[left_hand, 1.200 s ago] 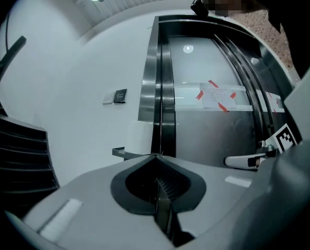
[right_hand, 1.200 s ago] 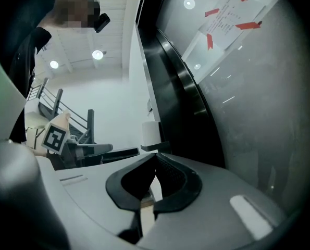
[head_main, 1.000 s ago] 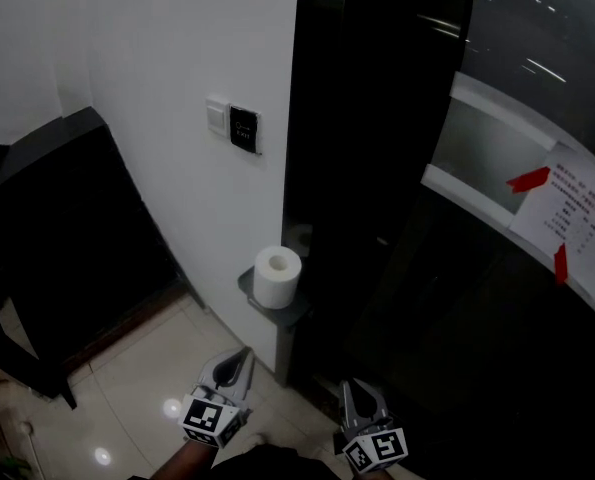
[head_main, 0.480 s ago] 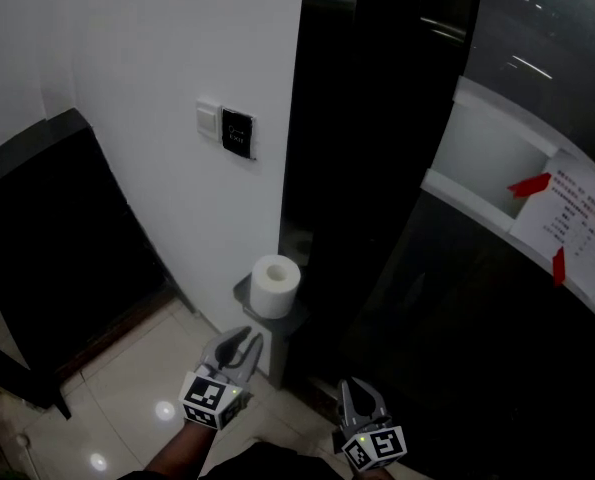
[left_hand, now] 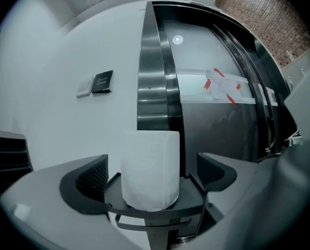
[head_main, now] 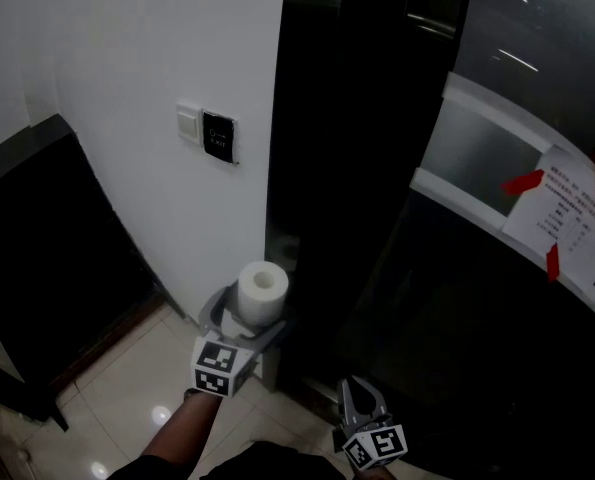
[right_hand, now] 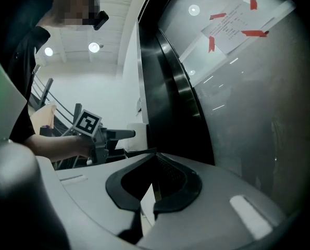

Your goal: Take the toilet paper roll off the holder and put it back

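My left gripper, jaws just opened wide, straddles the toilet paper roll standing upright on the holder, pads clear of it; right gripper closed, empty, farther off.

The cylindrical toilet paper roll is plain white, and the metal holder shelf is dark grey. The plastered wall is white and the glossy door panel is black. Red tape strips mark a white paper notice. The marker cube of the left hand-held gripper is patterned in black-and-white squares.
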